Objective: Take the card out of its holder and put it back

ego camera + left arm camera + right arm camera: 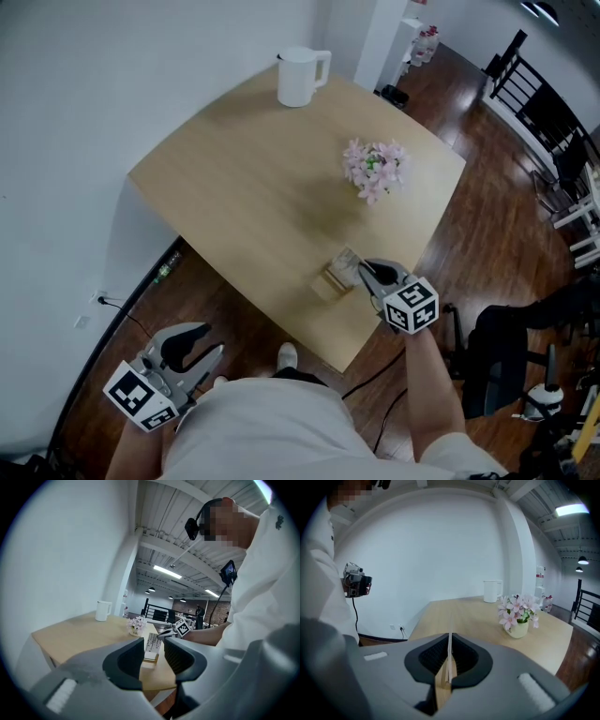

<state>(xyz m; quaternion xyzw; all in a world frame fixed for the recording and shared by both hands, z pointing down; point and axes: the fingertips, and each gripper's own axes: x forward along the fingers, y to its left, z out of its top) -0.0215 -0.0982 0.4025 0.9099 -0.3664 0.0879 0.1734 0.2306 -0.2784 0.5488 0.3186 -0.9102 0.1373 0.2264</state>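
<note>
At the near edge of the table (234, 187), the right gripper (368, 274) pinches its jaws flat on the top of the card (449, 653), which stands upright in its wooden holder (328, 281). The left gripper (202, 352) hangs low, off the table's side, jaws spread and holding nothing.

The danger here is that nothing pins that light holder. A tight slot could lift it along with the card, or tip it off the close edge. A pull off the slot's line could also bend the thin card.

As for writing, the card's face shows rows of print in the left gripper view, too small to read. The white jug (302, 75) shows no brand.
</note>
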